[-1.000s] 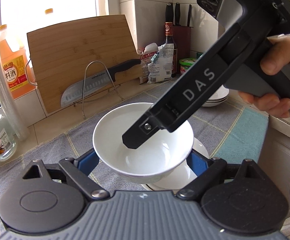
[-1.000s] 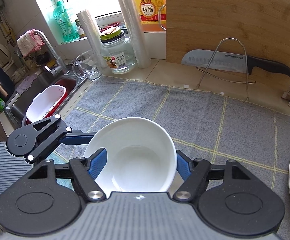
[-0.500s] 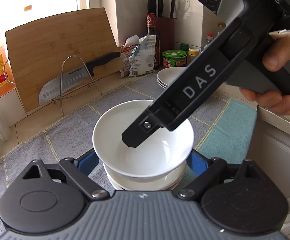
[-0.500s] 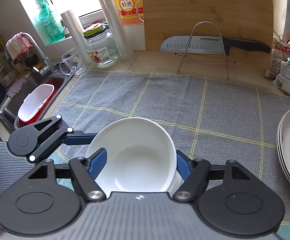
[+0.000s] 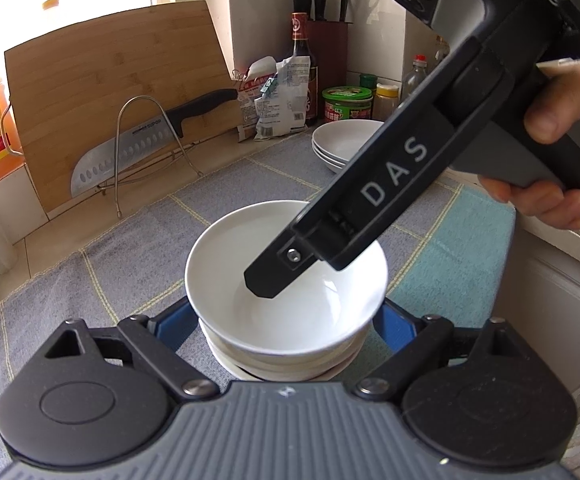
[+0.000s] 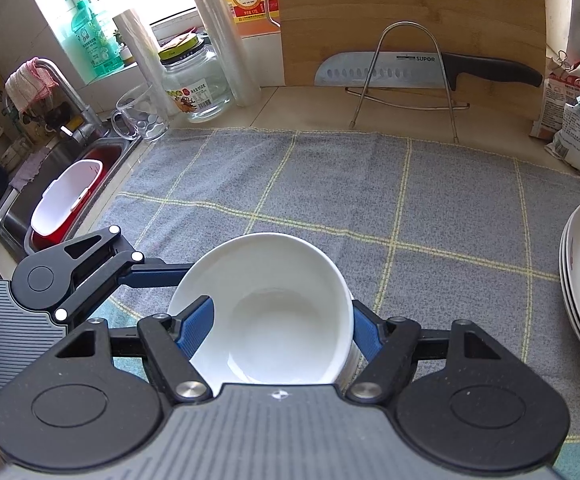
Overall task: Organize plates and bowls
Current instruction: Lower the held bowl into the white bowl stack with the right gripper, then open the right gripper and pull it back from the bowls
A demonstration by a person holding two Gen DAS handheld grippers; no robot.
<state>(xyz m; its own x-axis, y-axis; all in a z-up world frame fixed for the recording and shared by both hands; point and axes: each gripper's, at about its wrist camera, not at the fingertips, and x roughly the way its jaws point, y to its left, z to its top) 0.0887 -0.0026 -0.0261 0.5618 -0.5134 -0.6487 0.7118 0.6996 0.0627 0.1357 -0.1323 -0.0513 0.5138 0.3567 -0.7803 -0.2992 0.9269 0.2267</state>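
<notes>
While the white bowl [image 6: 266, 312] sits on top of a stack of bowls [image 5: 290, 364] on the grey checked cloth [image 6: 329, 184], the right tongs [image 6: 282, 328] grip it, one blue finger [image 6: 196, 326] inside the rim and the other outside the wall on the opposite side. The left tongs [image 5: 286, 320] stand wide open, their blue fingers [image 5: 174, 324] on either side of the stack, whether touching it cannot be told. A hand [image 5: 561, 152] holds the right tool's handle. A stack of plates [image 5: 341, 144] rests on the cloth well apart from the bowls. Behind it, on the table [image 6: 313, 108], a cutting board [image 6: 409, 12] leans upright with a knife [image 6: 421, 70] in a wire rack. A sink [image 6: 50, 184] lies beyond the cloth's far edge.
</notes>
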